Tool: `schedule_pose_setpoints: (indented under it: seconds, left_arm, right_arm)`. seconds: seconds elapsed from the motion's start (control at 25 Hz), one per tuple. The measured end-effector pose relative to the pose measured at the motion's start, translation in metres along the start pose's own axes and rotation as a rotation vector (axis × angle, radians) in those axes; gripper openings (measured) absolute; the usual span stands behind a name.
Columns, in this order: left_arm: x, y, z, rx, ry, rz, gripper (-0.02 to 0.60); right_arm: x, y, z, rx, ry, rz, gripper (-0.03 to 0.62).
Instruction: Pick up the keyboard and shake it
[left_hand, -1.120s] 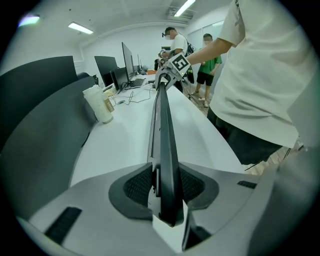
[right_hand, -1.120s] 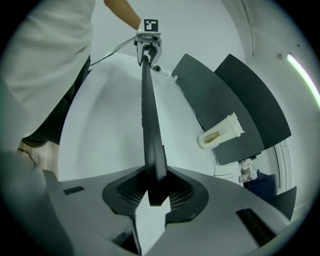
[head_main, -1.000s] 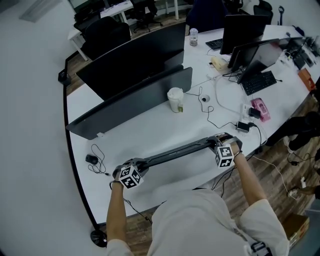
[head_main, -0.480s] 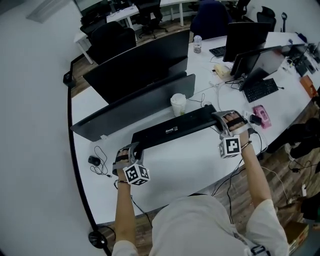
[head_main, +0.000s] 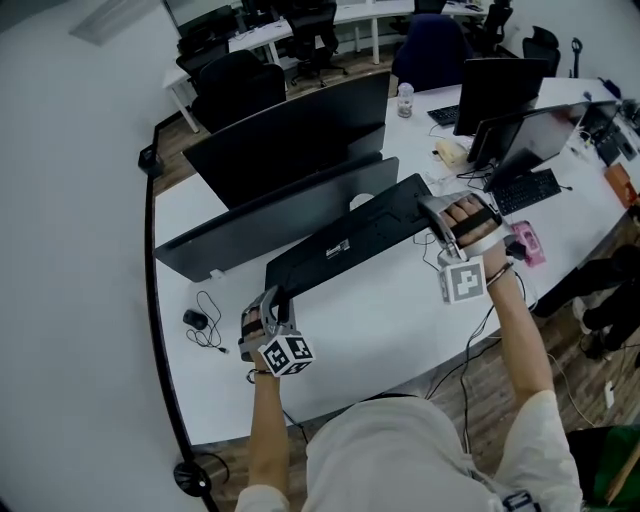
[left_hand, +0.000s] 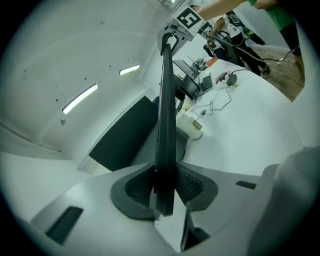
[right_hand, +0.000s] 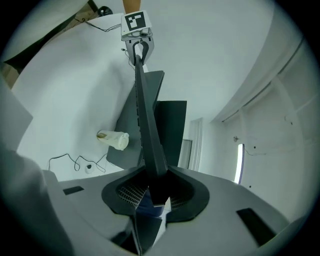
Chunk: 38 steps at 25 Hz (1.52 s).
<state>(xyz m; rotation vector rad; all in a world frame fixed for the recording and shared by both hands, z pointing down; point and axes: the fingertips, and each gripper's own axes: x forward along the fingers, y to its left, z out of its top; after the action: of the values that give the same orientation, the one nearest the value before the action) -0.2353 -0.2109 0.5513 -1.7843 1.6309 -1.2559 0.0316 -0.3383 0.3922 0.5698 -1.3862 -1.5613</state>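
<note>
Keyboard (head_main: 350, 240) is off the white desk (head_main: 380, 320), tilted on edge (underside faces the head camera). Left gripper (head_main: 271, 297) clamps one end, right gripper (head_main: 433, 212) the other; right jaws just eased open a hair, keyboard between them.

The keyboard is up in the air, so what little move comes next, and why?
Probably a short, quick shake up and down. The keyboard hangs clear of the desk, tipped on edge, and the left gripper and right gripper each have their fingers clamped on one end, so it looks held firmly enough.
</note>
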Motion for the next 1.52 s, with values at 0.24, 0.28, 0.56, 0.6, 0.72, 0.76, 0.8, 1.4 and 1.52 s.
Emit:
schedule_pose_setpoints:
  seconds: [0.24,0.28,0.56,0.6,0.72,0.76,0.8,1.4,1.52]
  left_arm:
    - [-0.013,-0.008,-0.01,-0.062,0.031,0.024,0.114]
    - [-0.016,-0.008,-0.012,-0.073,0.033,0.03,0.114]
    - [-0.021,-0.006,-0.012,-0.129,0.009,0.045,0.114]
    - [-0.022,-0.001,-0.012,-0.123,0.006,0.056,0.114]
    - [-0.023,0.02,-0.012,-0.086,-0.01,0.089,0.114]
    - [-0.022,0.028,-0.013,-0.064,-0.015,0.1,0.114]
    - [-0.023,0.038,-0.013,-0.041,-0.019,0.111,0.115]
    - [-0.036,0.15,0.026,0.4,-0.062,0.151,0.119]
    - [-0.041,0.159,0.03,0.434,-0.059,0.153,0.124]
  right_arm:
    - [-0.006,-0.024,0.02,-0.053,-0.025,-0.031,0.129]
    - [-0.006,-0.027,0.023,-0.063,-0.026,-0.029,0.129]
    - [-0.016,-0.055,0.036,-0.123,-0.03,-0.075,0.137]
    - [-0.017,-0.057,0.036,-0.12,-0.029,-0.08,0.137]
    - [-0.02,-0.065,0.035,-0.098,-0.03,-0.117,0.135]
    - [-0.021,-0.069,0.035,-0.09,-0.033,-0.141,0.135]
    - [-0.022,-0.071,0.035,-0.079,-0.035,-0.16,0.135]
    - [-0.026,0.001,0.018,0.361,0.047,-0.179,0.123]
    - [-0.026,0.013,0.024,0.416,0.039,-0.166,0.123]
